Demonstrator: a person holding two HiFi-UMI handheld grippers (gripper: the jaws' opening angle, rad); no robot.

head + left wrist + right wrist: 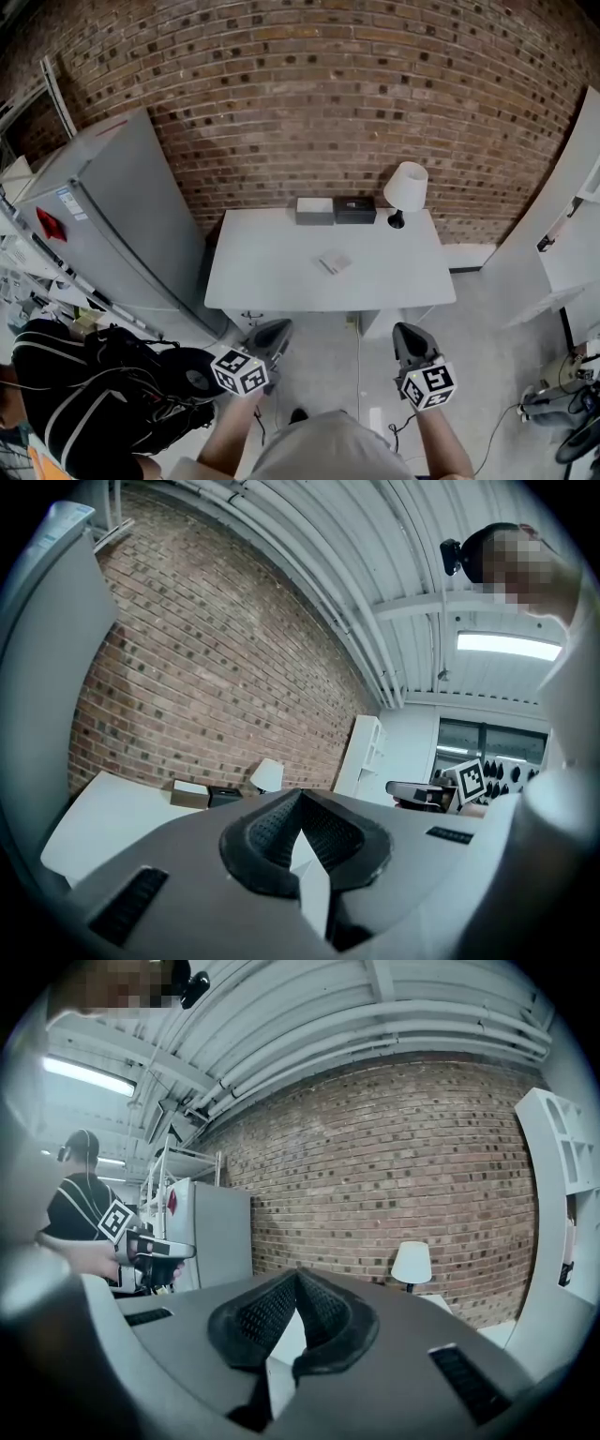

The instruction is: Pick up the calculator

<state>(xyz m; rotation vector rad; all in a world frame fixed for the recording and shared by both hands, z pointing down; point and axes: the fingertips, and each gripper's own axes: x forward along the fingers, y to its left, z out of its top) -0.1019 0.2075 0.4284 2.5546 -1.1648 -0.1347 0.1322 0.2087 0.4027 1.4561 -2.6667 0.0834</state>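
The calculator [335, 263], a small pale flat thing, lies near the middle of the white table [272, 281], in the head view only. Both grippers hang in front of the table's near edge, well short of the calculator. My left gripper [277, 327] is shut with nothing in it; its pads meet at the tip [300, 795]. My right gripper [405, 330] is likewise shut and holds nothing, its pads closed together [296, 1275]. Each gripper points level towards the brick wall.
A grey box [314, 211], a black box [354, 209] and a white lamp [405, 190] stand along the table's back edge. A tall grey cabinet [112, 216] flanks the table's left, a white shelf unit [562, 206] the right. A person in a striped black top [56, 394] stands at the lower left.
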